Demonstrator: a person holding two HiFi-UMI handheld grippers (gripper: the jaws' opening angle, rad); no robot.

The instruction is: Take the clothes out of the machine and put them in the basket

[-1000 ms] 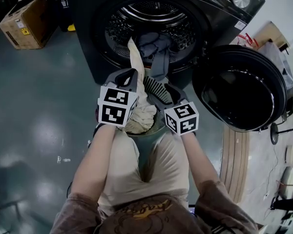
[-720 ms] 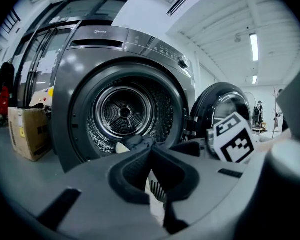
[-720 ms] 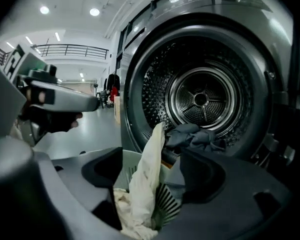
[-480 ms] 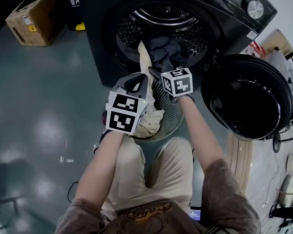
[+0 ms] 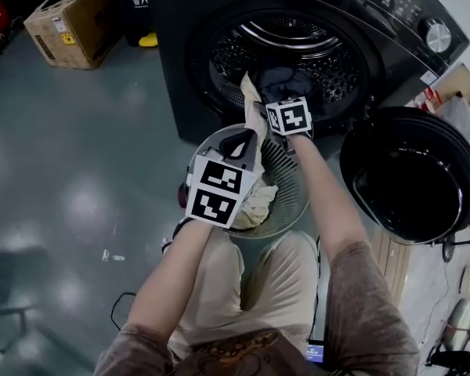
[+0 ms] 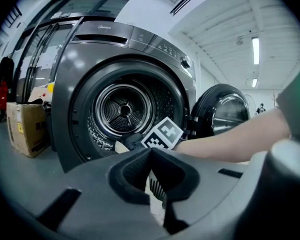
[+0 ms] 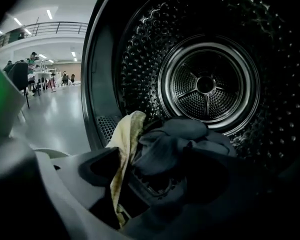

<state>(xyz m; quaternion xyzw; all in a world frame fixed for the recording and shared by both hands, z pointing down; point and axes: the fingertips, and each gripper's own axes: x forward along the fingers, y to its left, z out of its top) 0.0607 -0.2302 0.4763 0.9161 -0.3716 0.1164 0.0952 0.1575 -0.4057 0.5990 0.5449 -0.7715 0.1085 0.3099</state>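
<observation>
Dark blue clothes [image 5: 282,78] [image 7: 182,139] lie heaped at the mouth of the machine's drum [image 5: 294,45]. A cream cloth [image 5: 254,112] [image 7: 126,139] hangs from the drum lip down into the grey mesh basket [image 5: 291,188]. My left gripper [image 5: 241,138] [image 6: 151,153] hovers over the basket, jaws shut, with the cream cloth caught at their tips. My right gripper [image 5: 276,94] [image 7: 155,179] reaches into the drum mouth. Its jaws stand wide open, with the dark clothes just ahead between them and the cream cloth draped past the left jaw.
The round machine door [image 5: 411,175] [image 6: 225,114] hangs open at the right. A cardboard box [image 5: 70,23] [image 6: 24,134] stands on the floor to the left of the machine. A thin cable [image 5: 119,308] lies on the grey floor by the person's legs.
My right gripper has moved from beside the left one above the basket forward to the drum mouth, and its jaws have opened. The left gripper has kept its place with the cream cloth.
</observation>
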